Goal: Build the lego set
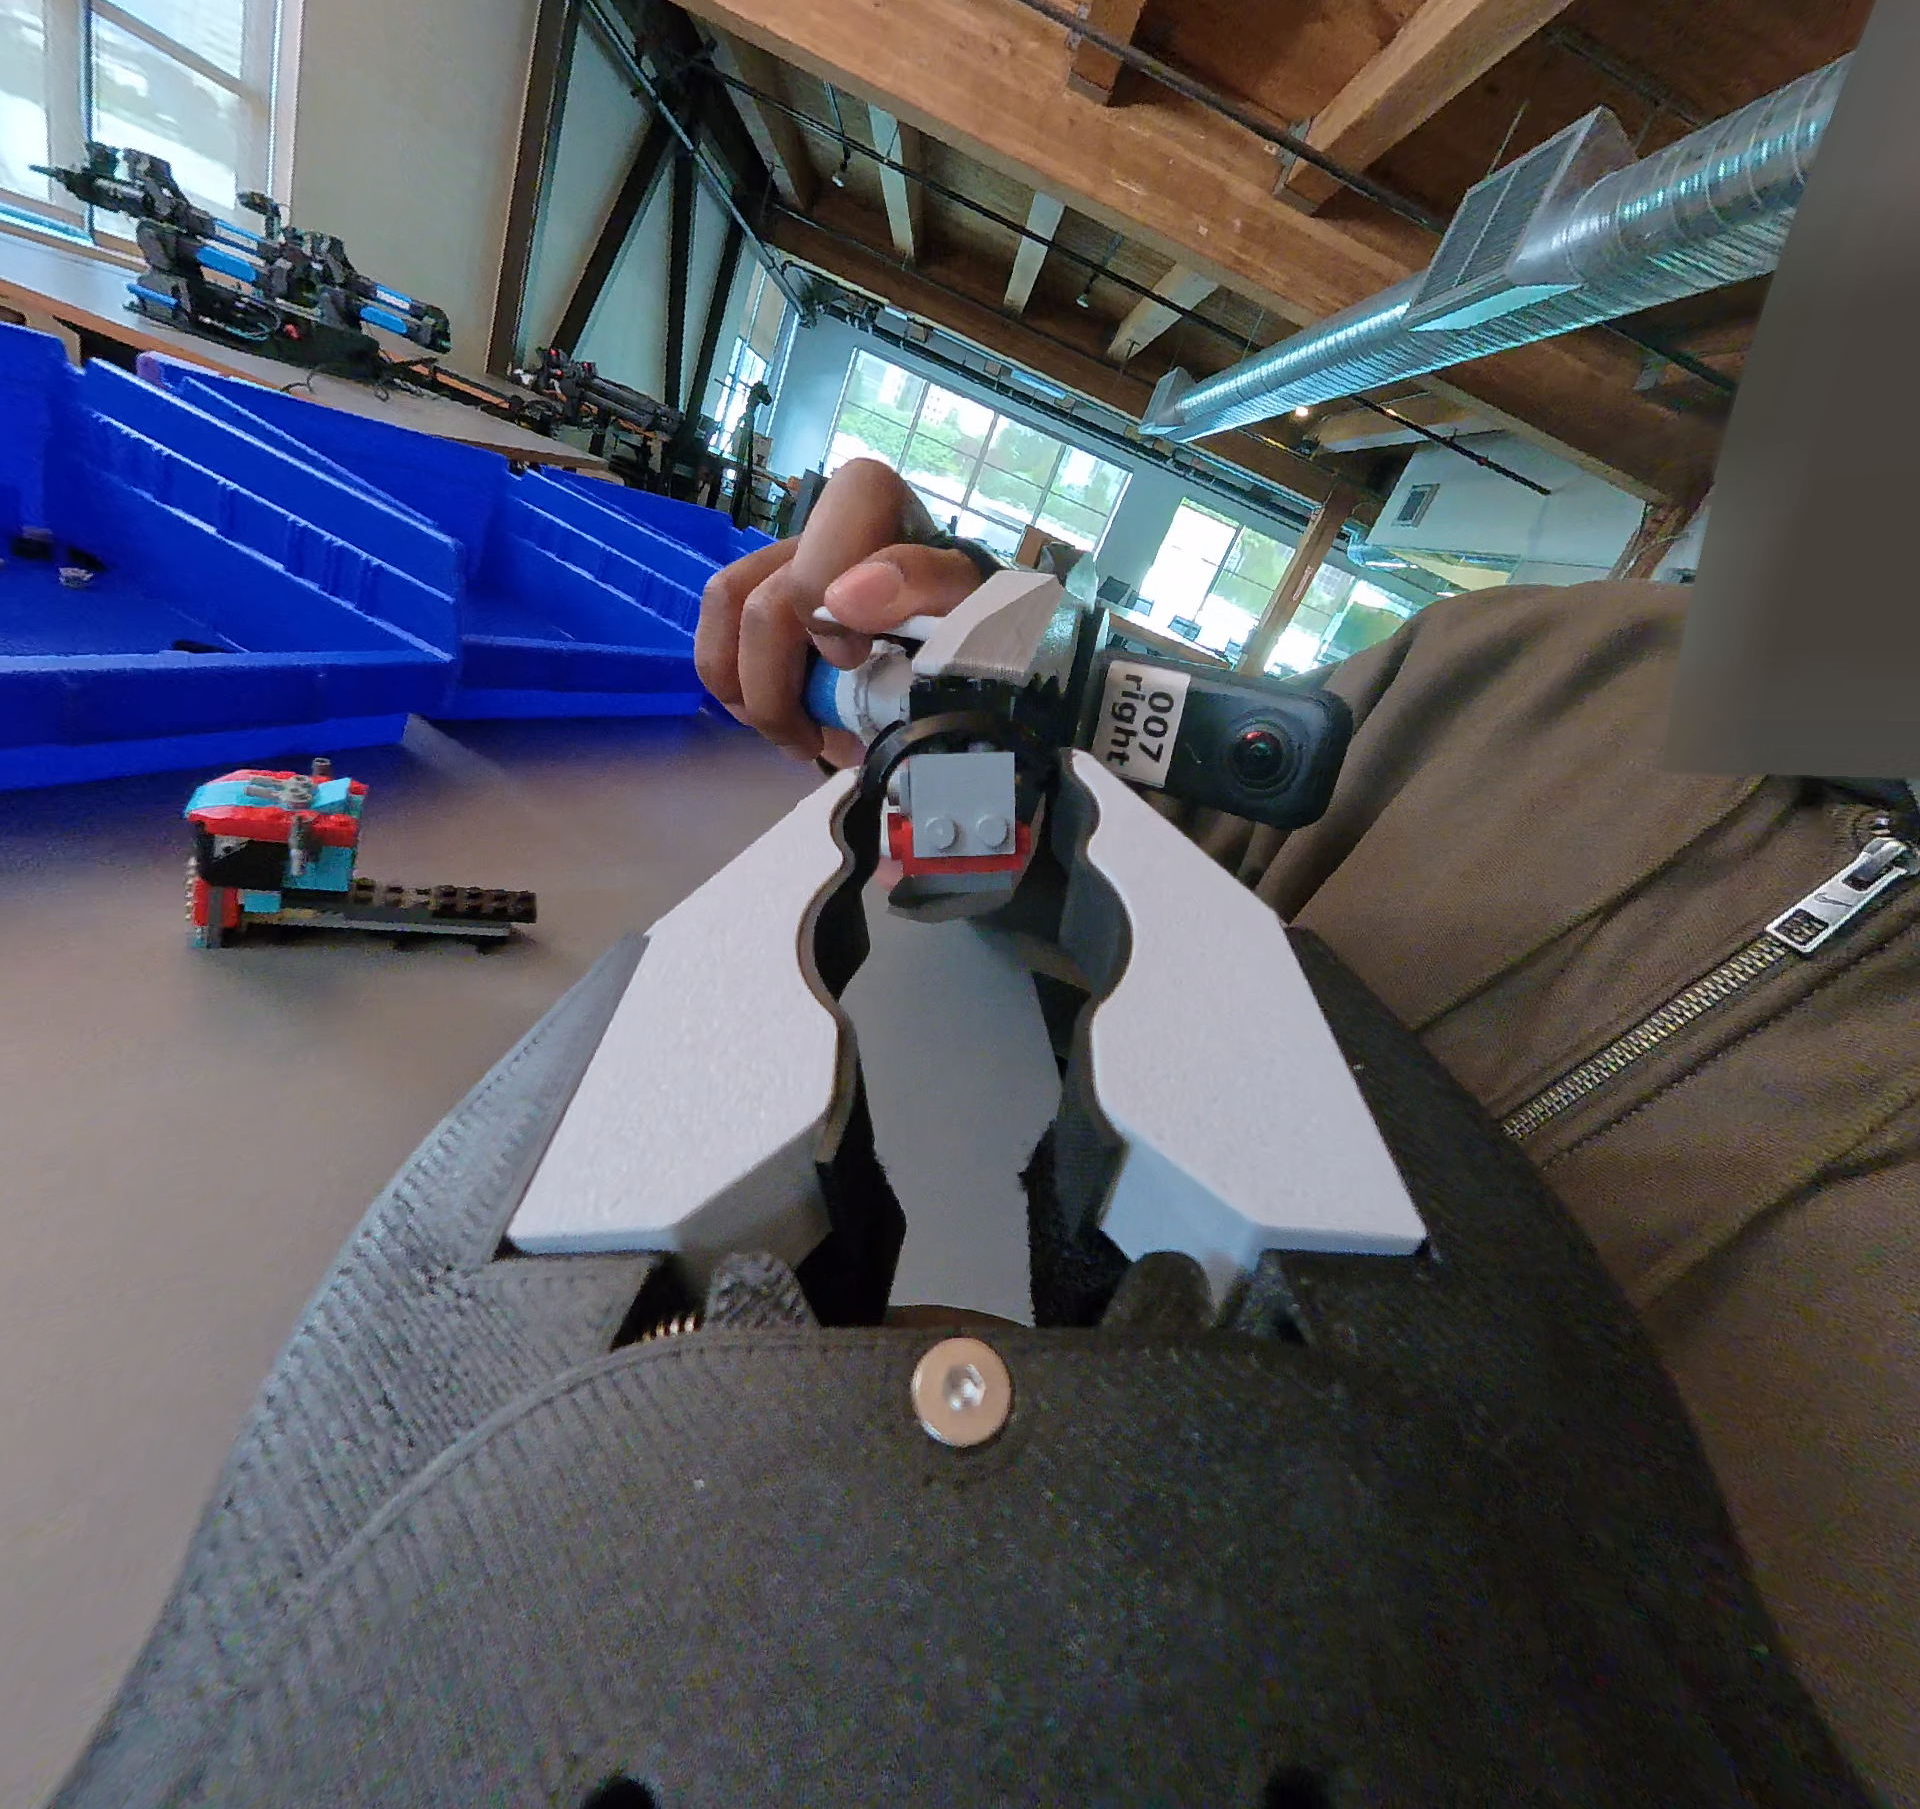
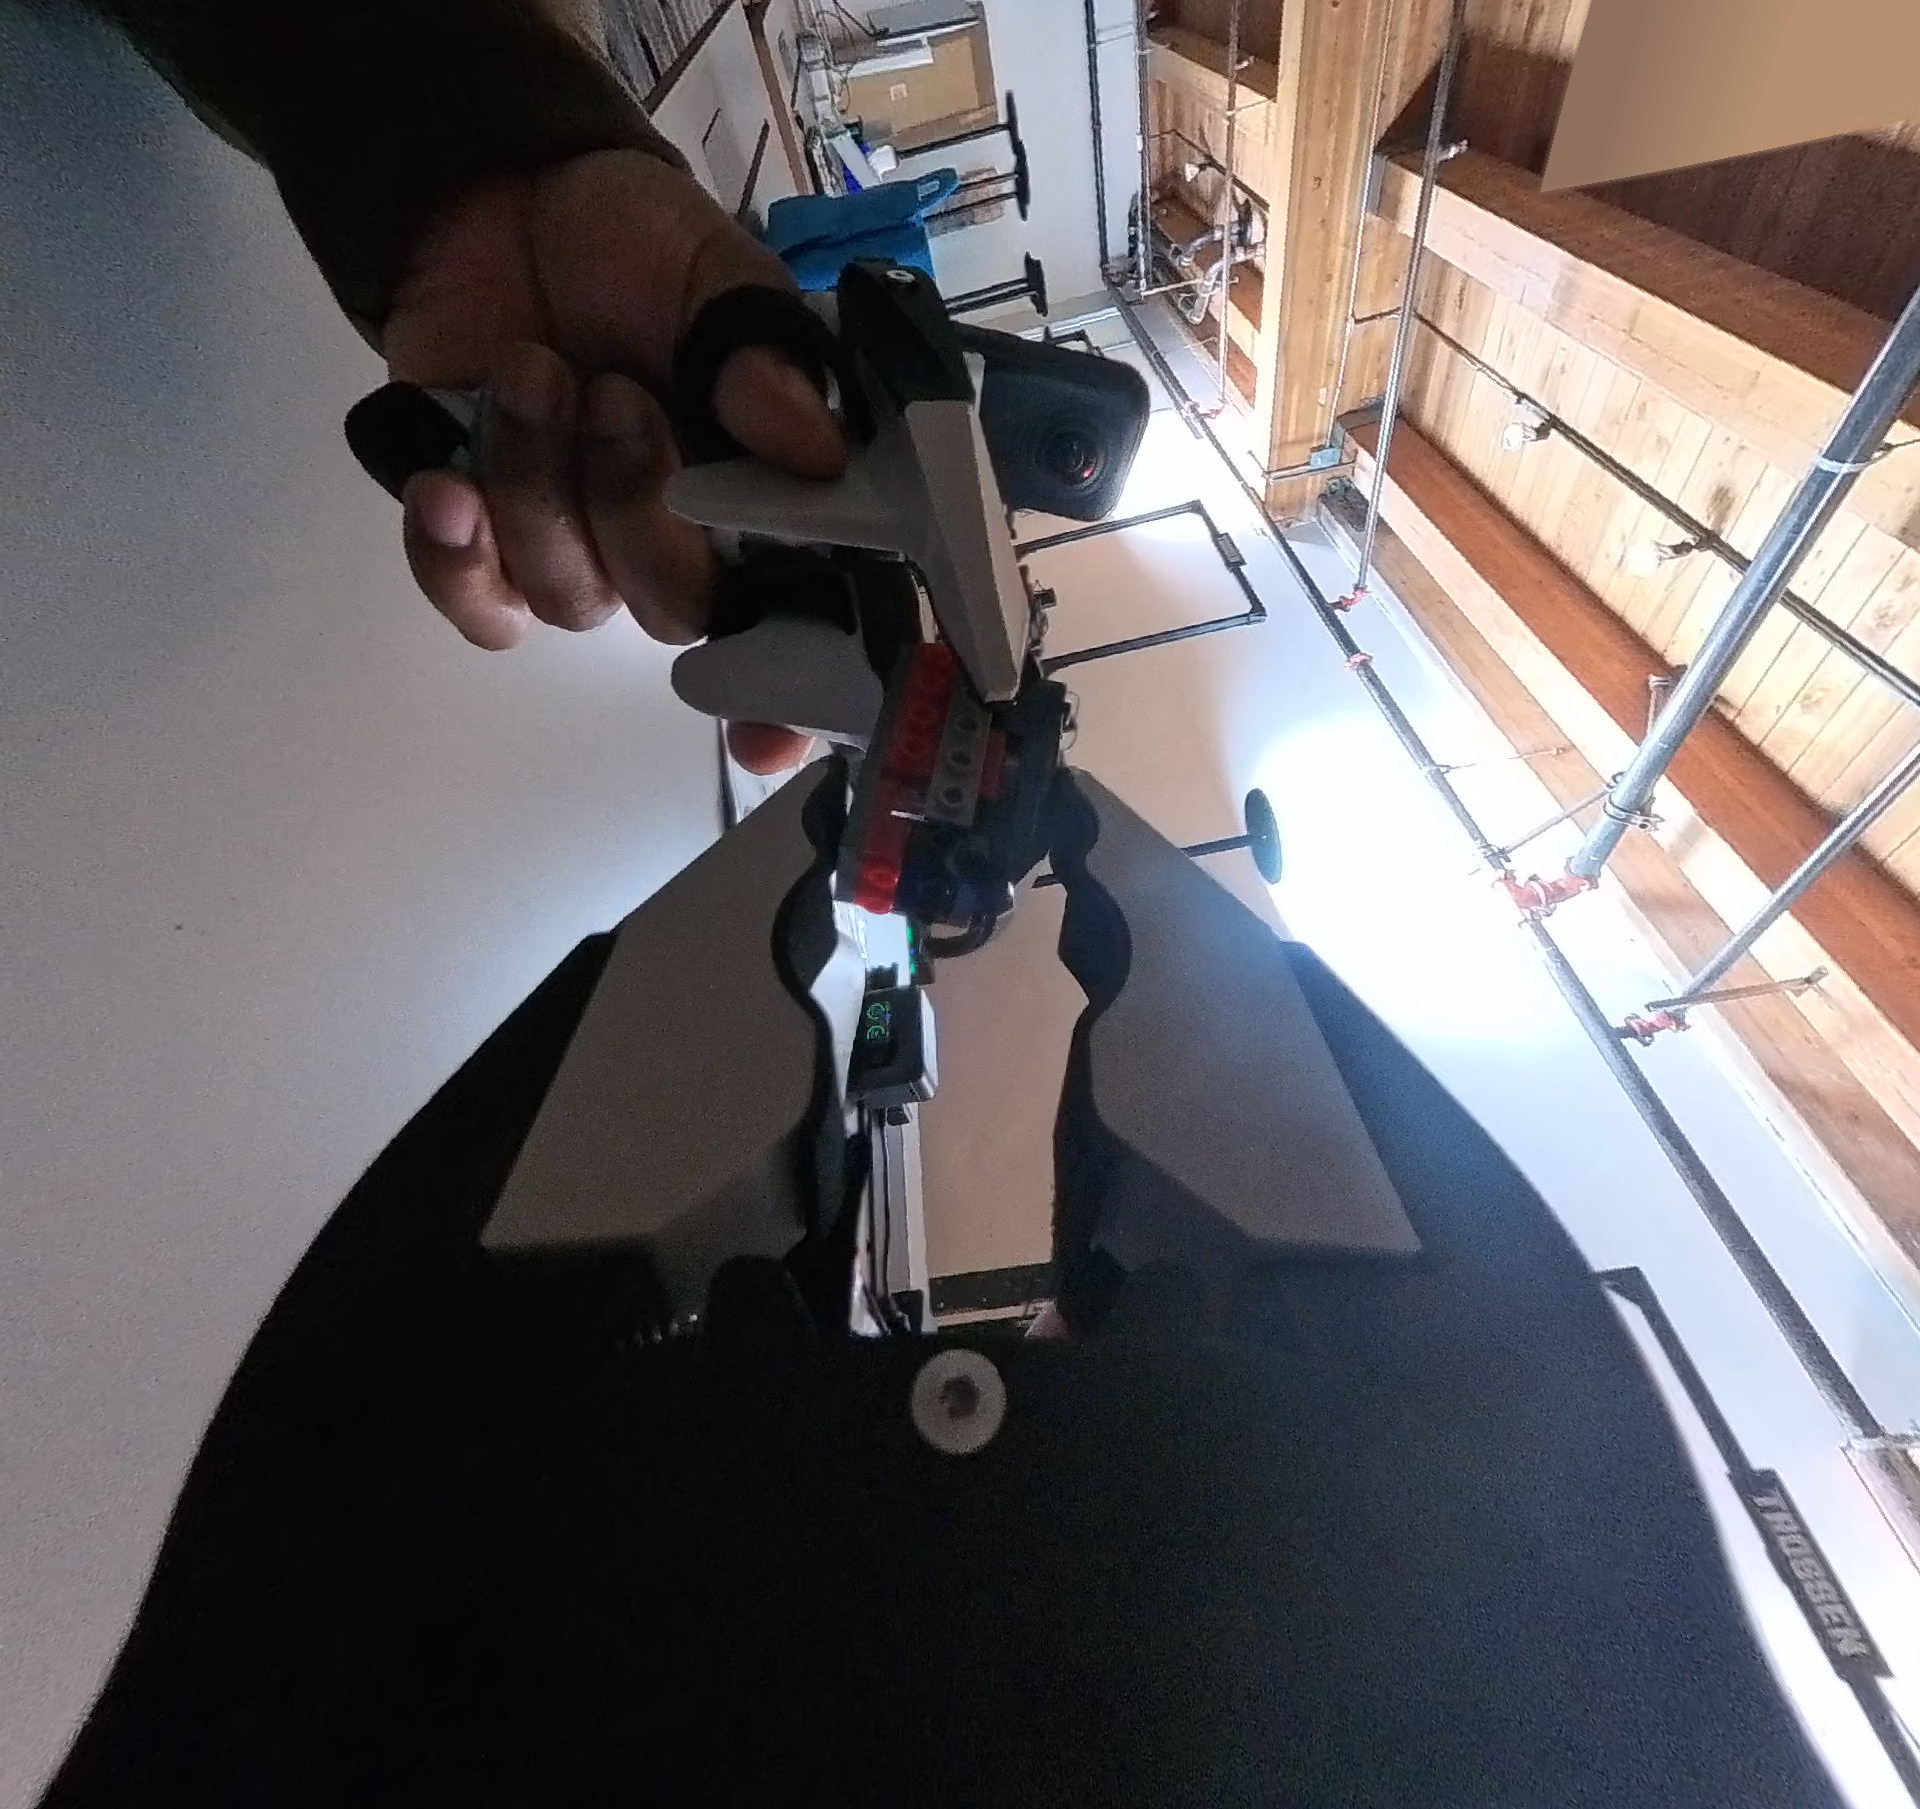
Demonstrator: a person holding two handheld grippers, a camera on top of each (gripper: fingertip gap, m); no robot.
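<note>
Far left, on the grey-brown counter [image 1: 260, 1136]: stacked bright-blue moulded plastic trays [image 1: 312, 596] and, just in front of them, a partly built brick model of red, teal and black pieces on a long black studded plate [image 1: 312, 866], well apart from both tools. Centre: a small brick assembly of grey, red and black studded pieces [image 1: 956, 829], raised above the counter and gripped from two sides. The left tool [image 1: 961, 824], its grey fingers [image 1: 727, 980] partly spread, pinches this assembly at its tips. The right tool [image 2: 940, 824], held in a hand [image 1: 790, 616], meets it from the opposite side and pinches the same assembly. Right: the olive-brown zipped jacket [image 1: 1610, 980] of the person.
</note>
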